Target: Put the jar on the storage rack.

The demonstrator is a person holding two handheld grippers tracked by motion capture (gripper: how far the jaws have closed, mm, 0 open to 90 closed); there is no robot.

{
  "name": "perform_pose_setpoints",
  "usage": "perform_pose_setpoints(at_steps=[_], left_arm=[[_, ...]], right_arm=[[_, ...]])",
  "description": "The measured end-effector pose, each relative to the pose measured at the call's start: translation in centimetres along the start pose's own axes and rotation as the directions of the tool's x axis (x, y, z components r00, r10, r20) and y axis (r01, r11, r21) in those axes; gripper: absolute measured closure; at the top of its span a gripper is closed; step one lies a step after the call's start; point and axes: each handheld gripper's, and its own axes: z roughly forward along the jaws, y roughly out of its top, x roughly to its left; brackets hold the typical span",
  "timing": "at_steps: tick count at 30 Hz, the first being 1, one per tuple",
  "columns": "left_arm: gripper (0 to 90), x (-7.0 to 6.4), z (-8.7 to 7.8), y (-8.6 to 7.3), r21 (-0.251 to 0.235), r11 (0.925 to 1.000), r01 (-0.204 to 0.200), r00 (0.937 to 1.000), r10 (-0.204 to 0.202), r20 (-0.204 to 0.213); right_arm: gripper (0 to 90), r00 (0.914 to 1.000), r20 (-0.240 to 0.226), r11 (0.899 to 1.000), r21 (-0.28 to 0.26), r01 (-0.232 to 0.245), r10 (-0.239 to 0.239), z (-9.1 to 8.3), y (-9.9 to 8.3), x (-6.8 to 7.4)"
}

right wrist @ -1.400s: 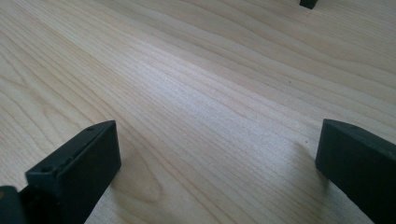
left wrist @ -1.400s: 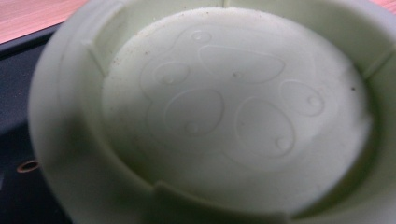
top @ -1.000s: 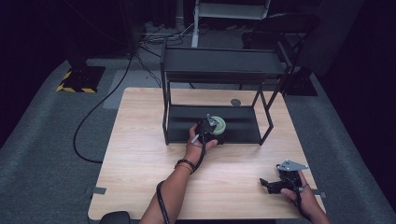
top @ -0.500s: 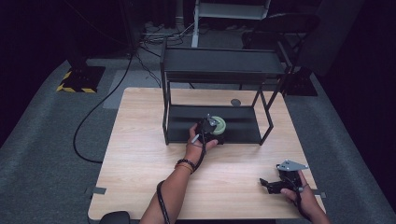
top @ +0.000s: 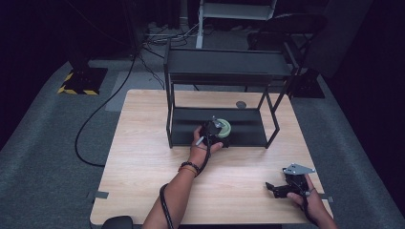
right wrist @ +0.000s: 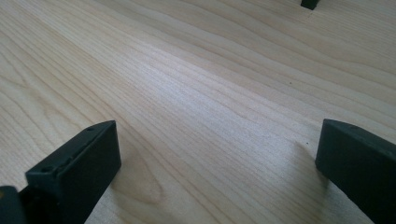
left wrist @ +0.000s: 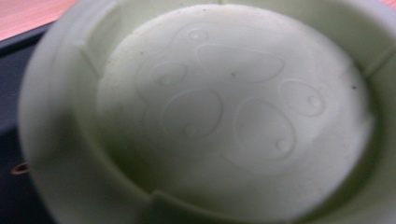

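Now: green lid at the rack's lower shelf

Your left gripper [top: 216, 132] is up against the pale green lid [top: 222, 127] on the black rack's [top: 267, 101] bottom shelf; can't tell its jaw state. Right gripper [top: 282, 188] rests on the bench [top: 143, 157] near its front-right corner, jaws spread wide w/ nothing between.
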Motion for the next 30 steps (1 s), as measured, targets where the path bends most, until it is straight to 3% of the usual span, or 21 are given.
perform_pose_setpoints(at_steps=[8, 30], left_arm=[[1.6, -0.38, -0.22, 0.41, -0.01, 0.9998, -0.015, 0.9999, 0.015, -0.007], [1.7, -0.33, -0.81, 0.54, 0.008, 0.9993, -0.037, 0.9993, 0.037, 0.0]], right_arm=[[0.0, 1.0, 0.0, 1.0, 0.0, 0.0, 0.0, 0.01, 0.01, 0.0], [0.0, 1.0, 0.0, 1.0, 0.0, 0.0, 0.0, 0.01, 0.01, 0.0]])
